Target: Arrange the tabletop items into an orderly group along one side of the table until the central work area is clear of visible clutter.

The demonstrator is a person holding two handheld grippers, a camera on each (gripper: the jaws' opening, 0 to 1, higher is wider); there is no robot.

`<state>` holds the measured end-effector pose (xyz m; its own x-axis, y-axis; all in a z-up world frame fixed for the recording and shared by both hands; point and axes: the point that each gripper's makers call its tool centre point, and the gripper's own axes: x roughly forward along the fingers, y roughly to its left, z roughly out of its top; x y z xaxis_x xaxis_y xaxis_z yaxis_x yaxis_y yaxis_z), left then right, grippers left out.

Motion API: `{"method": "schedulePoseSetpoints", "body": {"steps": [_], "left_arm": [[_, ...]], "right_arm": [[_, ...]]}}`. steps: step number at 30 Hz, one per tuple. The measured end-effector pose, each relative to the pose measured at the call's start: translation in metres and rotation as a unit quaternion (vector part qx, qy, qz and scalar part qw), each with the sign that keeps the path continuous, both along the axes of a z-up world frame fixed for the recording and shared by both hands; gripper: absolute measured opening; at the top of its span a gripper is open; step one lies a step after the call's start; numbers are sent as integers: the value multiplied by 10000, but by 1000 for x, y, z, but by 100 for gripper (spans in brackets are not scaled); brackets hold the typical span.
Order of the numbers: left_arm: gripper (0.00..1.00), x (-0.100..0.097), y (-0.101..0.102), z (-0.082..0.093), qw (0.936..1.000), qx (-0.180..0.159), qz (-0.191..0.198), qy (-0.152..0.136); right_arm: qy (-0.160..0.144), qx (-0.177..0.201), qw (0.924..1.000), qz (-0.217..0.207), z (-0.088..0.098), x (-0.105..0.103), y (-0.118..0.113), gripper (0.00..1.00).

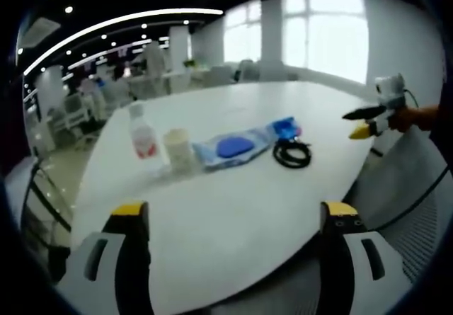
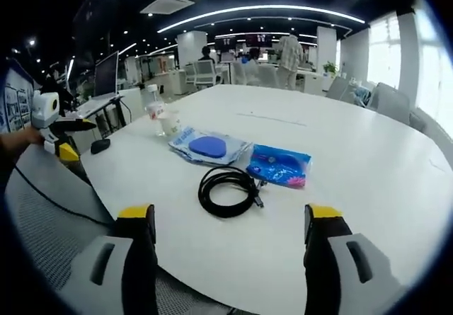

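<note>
Spanning both views: white table (image 2: 368,166), rounded edge near, office beyond.

Left gripper (image 1: 233,219), left gripper view: jaws wide apart, yellow-tipped, nothing between them, held over near table edge. Same gripper seen at far left of right gripper view (image 2: 62,139), off the table edge, a hand behind it.

Right gripper (image 2: 225,219), right gripper view: jaws wide apart, nothing held, over near edge. Seen at right of left gripper view (image 1: 368,120), beyond table edge, jaws parted.

Items on table, in a loose row:
- Bottle (image 1: 142,132), clear, red-and-white label, upright, leftmost in left gripper view; far left in right gripper view (image 2: 153,102).
- Cup (image 1: 178,149), pale, upright, just beside bottle; (image 2: 169,124).
- Pouch (image 1: 232,147), clear plastic with blue oval inside, lying flat right of cup; (image 2: 207,146).
- Blue pack (image 1: 284,127), flat, touching pouch's right end; (image 2: 279,166).
- Cable (image 1: 291,152), black, coiled, just near side of blue pack; (image 2: 228,191), nearest right gripper.

Black mouse-like object (image 2: 100,145) at left table edge in right gripper view; kind unclear.
</note>
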<state>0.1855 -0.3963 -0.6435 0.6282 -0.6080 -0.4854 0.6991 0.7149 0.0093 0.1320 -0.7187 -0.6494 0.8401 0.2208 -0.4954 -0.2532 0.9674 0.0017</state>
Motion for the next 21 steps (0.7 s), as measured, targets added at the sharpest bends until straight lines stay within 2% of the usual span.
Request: {"method": "schedulePoseSetpoints", "body": {"steps": [5,11,16,21], "left_arm": [[98,0,-1,2,10000,2,-3,-38],[99,-2,-3,4,10000,11,-50,-73],[100,-4,-4,4,9999,73,-127,-73],[100,-2,0,0,9999,111,-90,-36]], "right_arm": [[-46,52,9999,-106,6,-9,0,100],[-13,95,9998,-146,5,-19,6,100],[63,127,9999,-98,-4,-21,13,100],[43,0,9999,-142,-3,-19,8,100]]}}
